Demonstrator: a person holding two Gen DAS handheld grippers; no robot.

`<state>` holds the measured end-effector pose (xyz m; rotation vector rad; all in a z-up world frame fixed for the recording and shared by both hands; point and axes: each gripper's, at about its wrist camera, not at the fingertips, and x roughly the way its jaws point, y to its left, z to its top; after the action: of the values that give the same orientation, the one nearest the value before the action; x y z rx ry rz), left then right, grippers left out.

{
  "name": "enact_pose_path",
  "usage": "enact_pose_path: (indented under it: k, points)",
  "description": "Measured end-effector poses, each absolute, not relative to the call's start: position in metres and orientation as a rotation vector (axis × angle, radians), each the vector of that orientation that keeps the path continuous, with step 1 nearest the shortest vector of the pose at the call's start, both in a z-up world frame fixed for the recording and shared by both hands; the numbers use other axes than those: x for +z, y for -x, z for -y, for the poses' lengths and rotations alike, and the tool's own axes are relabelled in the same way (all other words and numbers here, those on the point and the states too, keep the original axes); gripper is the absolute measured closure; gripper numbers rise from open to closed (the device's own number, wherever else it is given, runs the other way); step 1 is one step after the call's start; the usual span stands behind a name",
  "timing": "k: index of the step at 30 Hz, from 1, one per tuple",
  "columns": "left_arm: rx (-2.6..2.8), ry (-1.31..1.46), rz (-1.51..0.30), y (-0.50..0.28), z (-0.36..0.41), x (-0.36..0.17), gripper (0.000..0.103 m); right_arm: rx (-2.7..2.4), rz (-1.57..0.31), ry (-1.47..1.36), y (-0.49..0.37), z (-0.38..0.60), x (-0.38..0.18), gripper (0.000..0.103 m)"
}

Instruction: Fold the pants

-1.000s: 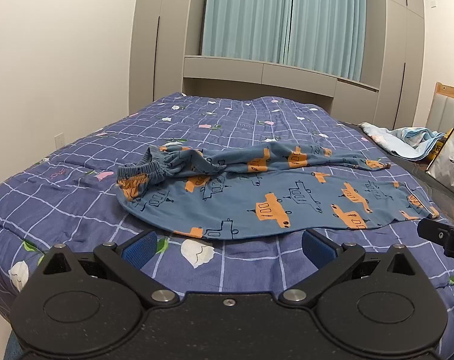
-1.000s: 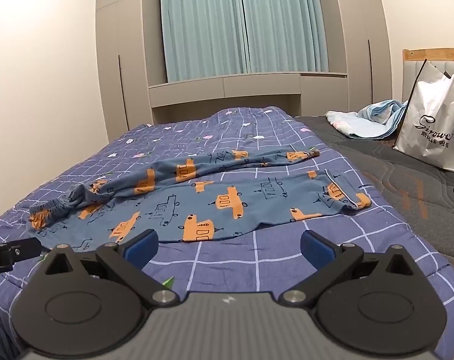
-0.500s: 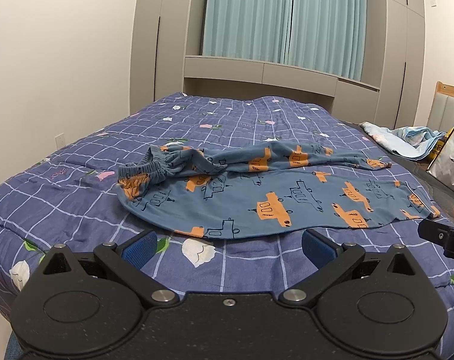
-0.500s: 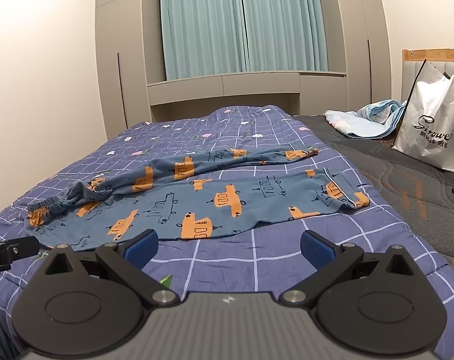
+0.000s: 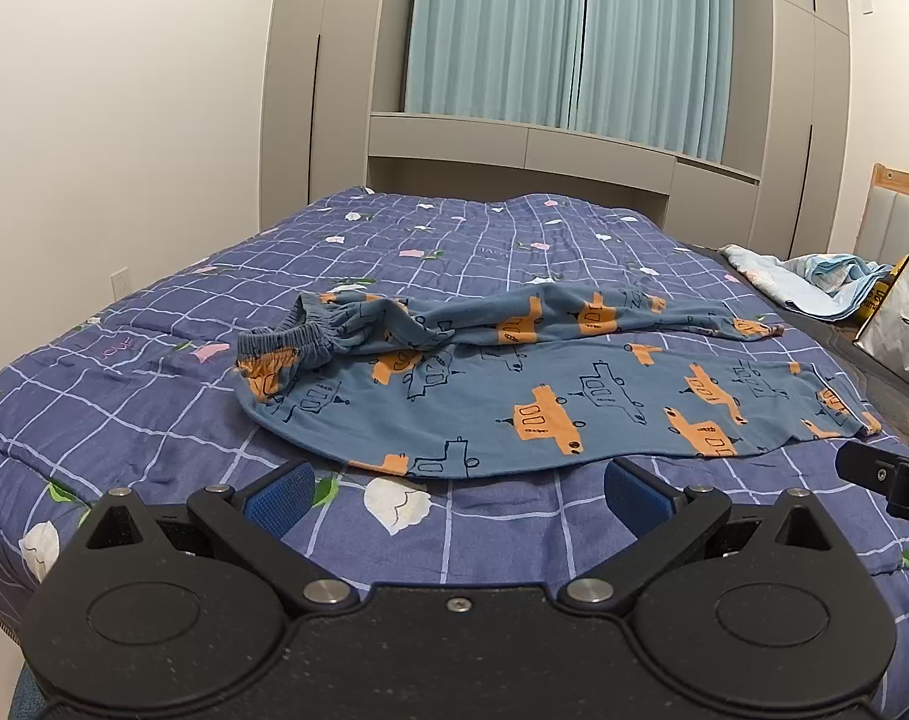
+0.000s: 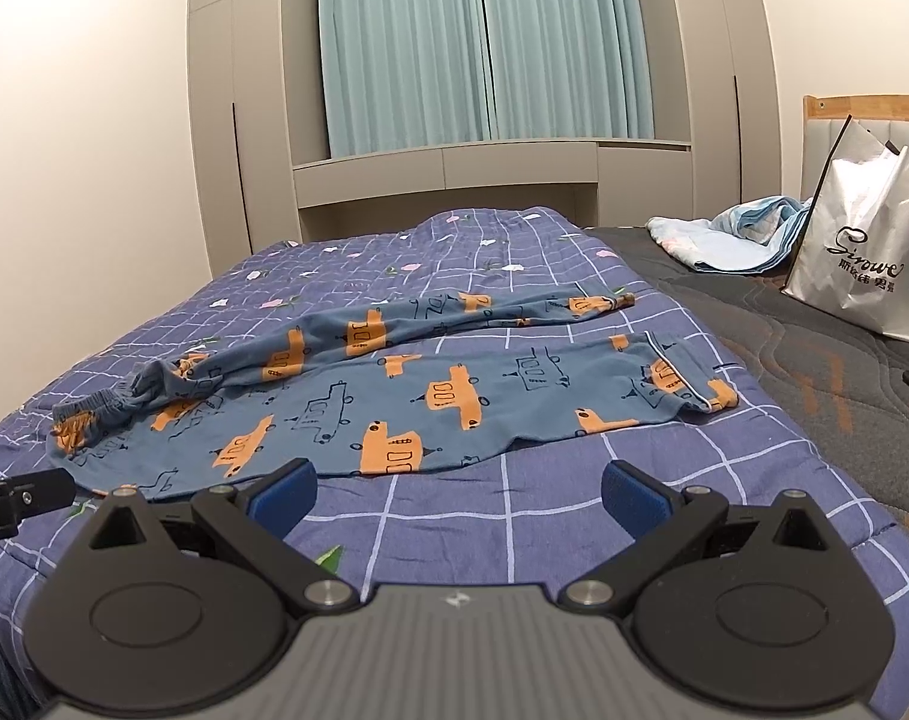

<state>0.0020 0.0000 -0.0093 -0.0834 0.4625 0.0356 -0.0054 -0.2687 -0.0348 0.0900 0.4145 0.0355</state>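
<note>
Blue pants (image 5: 544,384) with orange car prints lie spread on the bed, waistband bunched at the left (image 5: 286,342), both legs running to the right. They also show in the right wrist view (image 6: 394,396), near leg cuff at the right (image 6: 694,384). My left gripper (image 5: 457,489) is open and empty, just short of the pants' near edge. My right gripper (image 6: 457,489) is open and empty, its left pad (image 6: 283,489) at the near edge of the pants. Each gripper's tip shows in the other's view: the right one (image 5: 880,471) and the left one (image 6: 22,495).
The bed has a purple grid quilt (image 5: 154,396) with flowers. A grey mattress strip (image 6: 814,360) runs along the right. On it stand a white shopping bag (image 6: 868,258) and a crumpled light-blue cloth (image 6: 736,234). Wardrobes and curtains (image 6: 484,48) stand behind.
Both grippers have edged slightly forward toward the pants. The pants have not moved and both grippers stay open.
</note>
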Motion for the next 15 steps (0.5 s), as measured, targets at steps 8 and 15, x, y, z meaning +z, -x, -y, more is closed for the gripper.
enact_pose_path:
  k: [8,15]
  points:
    - [0.036,0.083,-0.463,-0.0022,0.0,-0.009,0.001,0.035,-0.417,-0.09,0.0052,0.2686,-0.0351,0.0]
    - [0.036,0.082,-0.463,-0.0022,-0.0001,-0.009,0.001,0.034,-0.419,-0.087,0.0049,0.2681,-0.036,0.0]
